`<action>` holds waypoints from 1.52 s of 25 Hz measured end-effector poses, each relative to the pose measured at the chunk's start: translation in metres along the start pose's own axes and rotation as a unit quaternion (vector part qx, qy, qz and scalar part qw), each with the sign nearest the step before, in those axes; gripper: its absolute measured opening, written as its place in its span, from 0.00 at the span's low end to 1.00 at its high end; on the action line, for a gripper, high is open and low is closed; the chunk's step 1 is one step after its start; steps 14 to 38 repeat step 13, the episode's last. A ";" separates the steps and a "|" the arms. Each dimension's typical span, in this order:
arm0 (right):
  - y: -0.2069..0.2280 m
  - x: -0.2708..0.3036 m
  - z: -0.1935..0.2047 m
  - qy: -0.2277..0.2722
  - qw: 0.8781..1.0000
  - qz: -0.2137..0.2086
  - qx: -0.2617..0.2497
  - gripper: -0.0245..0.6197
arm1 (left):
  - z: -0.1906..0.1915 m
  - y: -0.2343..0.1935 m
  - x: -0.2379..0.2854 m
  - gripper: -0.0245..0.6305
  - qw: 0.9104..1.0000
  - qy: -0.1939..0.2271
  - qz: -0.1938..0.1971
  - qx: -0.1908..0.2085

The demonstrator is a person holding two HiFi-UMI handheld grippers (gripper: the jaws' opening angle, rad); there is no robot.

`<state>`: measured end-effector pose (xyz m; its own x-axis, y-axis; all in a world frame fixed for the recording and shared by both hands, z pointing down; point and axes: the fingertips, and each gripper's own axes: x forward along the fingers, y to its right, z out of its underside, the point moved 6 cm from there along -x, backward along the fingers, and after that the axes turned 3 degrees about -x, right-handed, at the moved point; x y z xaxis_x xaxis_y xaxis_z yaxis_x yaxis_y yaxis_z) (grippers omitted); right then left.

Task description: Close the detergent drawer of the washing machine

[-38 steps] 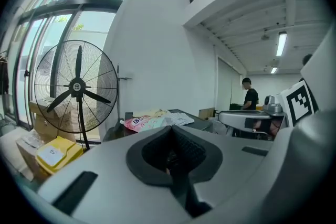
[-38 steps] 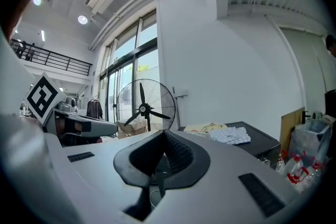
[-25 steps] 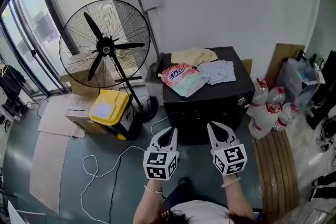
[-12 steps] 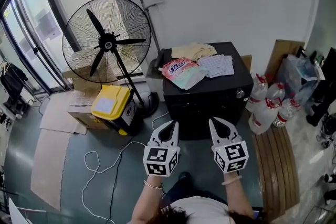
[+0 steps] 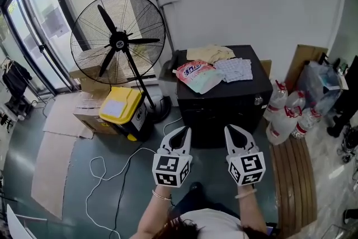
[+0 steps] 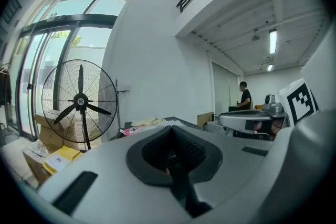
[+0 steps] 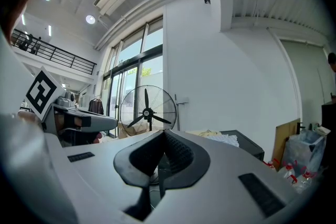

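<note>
L tool [image 5: 180,132] & R tool [image 5: 231,131] both pressed shut, empty, side by side nr black box [image 5: 224,103]; fan [image 5: 118,39] to its left

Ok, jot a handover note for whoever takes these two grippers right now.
Left gripper: shut, empty, held out in front.
Right gripper: shut, empty, beside it.
Both are short of the black cabinet, which carries a detergent pouch and folded cloths.
No detergent drawer can be made out.
Done: nothing that shows.
To do: find the drawer, push it shut.
</note>
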<state>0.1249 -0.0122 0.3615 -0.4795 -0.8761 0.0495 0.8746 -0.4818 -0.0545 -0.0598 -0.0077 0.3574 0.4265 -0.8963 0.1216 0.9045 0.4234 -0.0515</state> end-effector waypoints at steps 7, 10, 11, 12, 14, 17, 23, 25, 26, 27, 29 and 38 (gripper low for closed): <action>-0.005 0.011 0.002 -0.001 1.000 -0.004 0.007 0.08 | 0.002 -0.009 0.002 0.07 1.000 -0.002 -0.001 -0.002; -0.006 0.019 0.004 0.000 1.000 -0.004 0.010 0.08 | 0.002 -0.016 0.007 0.07 1.000 -0.004 -0.001 -0.004; -0.006 0.022 0.004 0.000 1.000 -0.004 0.011 0.08 | 0.003 -0.018 0.009 0.07 1.000 -0.004 -0.001 -0.005; -0.005 0.024 0.005 0.000 1.000 -0.003 0.012 0.08 | 0.003 -0.020 0.011 0.07 1.000 -0.005 -0.001 -0.006; -0.004 0.027 0.005 0.000 1.000 -0.002 0.013 0.08 | 0.004 -0.021 0.013 0.07 1.000 -0.006 -0.001 -0.006; -0.004 0.027 0.005 0.000 1.000 -0.002 0.013 0.08 | 0.004 -0.021 0.013 0.07 1.000 -0.006 -0.001 -0.006; -0.004 0.027 0.005 0.000 1.000 -0.002 0.013 0.08 | 0.004 -0.021 0.013 0.07 1.000 -0.006 -0.001 -0.006; -0.004 0.027 0.005 0.000 1.000 -0.002 0.013 0.08 | 0.004 -0.021 0.013 0.07 1.000 -0.006 -0.001 -0.006; -0.004 0.027 0.005 0.000 1.000 -0.002 0.013 0.08 | 0.004 -0.021 0.013 0.07 1.000 -0.006 -0.001 -0.006; -0.004 0.027 0.005 0.000 1.000 -0.002 0.013 0.08 | 0.004 -0.021 0.013 0.07 1.000 -0.006 -0.001 -0.006; -0.004 0.027 0.005 0.000 1.000 -0.002 0.013 0.08 | 0.004 -0.021 0.013 0.07 1.000 -0.006 -0.001 -0.006; -0.004 0.027 0.005 0.000 1.000 -0.002 0.013 0.08 | 0.004 -0.021 0.013 0.07 1.000 -0.006 -0.001 -0.006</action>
